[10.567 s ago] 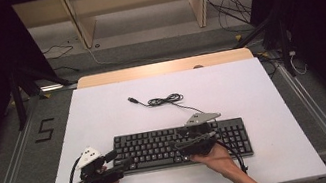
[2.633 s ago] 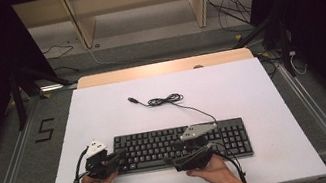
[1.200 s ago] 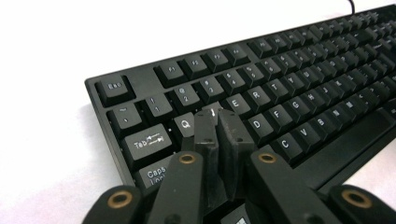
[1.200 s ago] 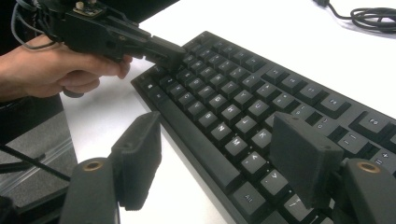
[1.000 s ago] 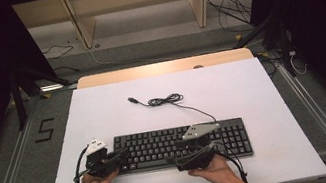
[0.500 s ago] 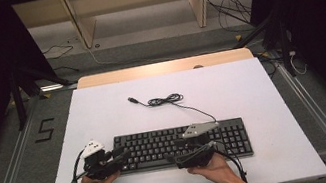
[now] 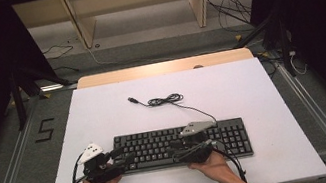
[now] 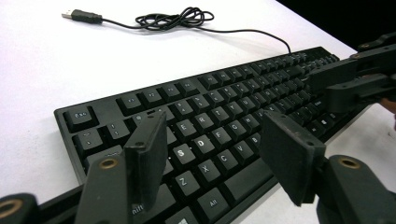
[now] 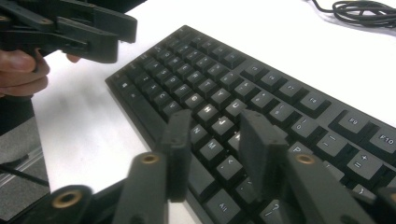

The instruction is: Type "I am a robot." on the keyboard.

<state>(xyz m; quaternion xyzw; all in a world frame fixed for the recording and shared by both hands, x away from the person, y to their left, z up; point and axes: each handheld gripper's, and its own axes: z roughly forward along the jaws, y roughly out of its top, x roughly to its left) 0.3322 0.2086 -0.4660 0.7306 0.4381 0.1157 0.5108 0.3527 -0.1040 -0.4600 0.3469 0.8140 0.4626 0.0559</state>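
Observation:
A black keyboard (image 7: 180, 144) lies near the front of the white table (image 7: 252, 91). Its cable (image 7: 165, 100) is coiled behind it and ends in a USB plug (image 7: 132, 99). My left gripper (image 7: 122, 159) hovers over the keyboard's left end. Its jaws have just been opening and stand wide above the S and D keys (image 8: 212, 140), with nothing between them. My right gripper (image 7: 179, 152) sits low over the keyboard's middle front. Its jaws have just been closing and a gap remains (image 9: 217, 126); they grip nothing.
In each gripper view the other gripper shows farther along the keyboard (image 8: 355, 79) (image 9: 88, 28). Bare tabletop lies behind and to both sides of the keyboard. A wooden strip (image 7: 162, 68) edges the table's far side, and cables (image 7: 232, 3) lie on the floor beyond it.
Both hands stay at the keyboard's front edge over the last second. Since the oldest frame the right gripper has shifted slightly left and toward the front.

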